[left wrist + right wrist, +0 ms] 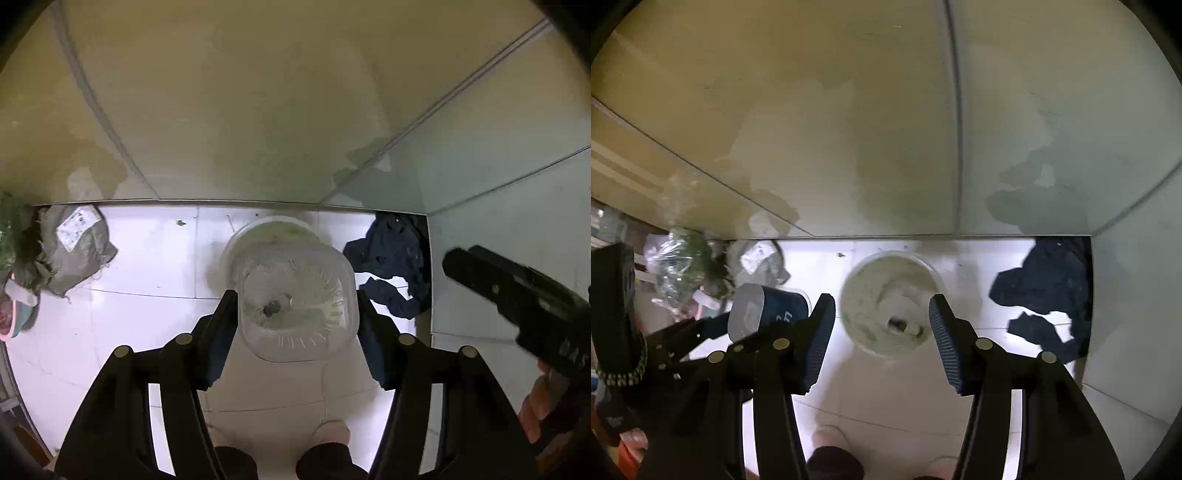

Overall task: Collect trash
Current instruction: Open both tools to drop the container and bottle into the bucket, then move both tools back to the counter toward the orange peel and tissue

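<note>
Left wrist view
- Left gripper: pinching a tub, one finger pressed to each side wall.
- Tub: clear thin plastic, rounded-square, ribbed base facing the lens, dark scrap stuck inside; in the right view reads as a blue-sided cup with a pale base.
- Bin: round, pale, liner smeared green; straight ahead beyond the fingertips, partly hidden by the tub.
- Bag: grey, crumpled, white label; far left of the fingers, on the floor.
- Cloth: dark blue, limp, bunched; right of the fingers, against the wall.
- Floor: white glossy tiles, small crumbs near the wall edge.
- Right gripper: black, blurred, off to the right.

Right wrist view
- Right gripper: spread wide, nothing between the ribbed blue pads.
- Bin: directly ahead between the fingers, mouth open, dark bit at the bottom.
- Left gripper: off to the left, tub in its hold, beside the bin rather than clearly over it.
- Cloth: right of the fingers.

Risks
- Slip: thin smooth walls likely to flex; hard squeeze could buckle or pop the tub out.
- Miss: release off-centre could land the tub on the rim or floor.
- Spill: residue may drip on tilt.
</note>
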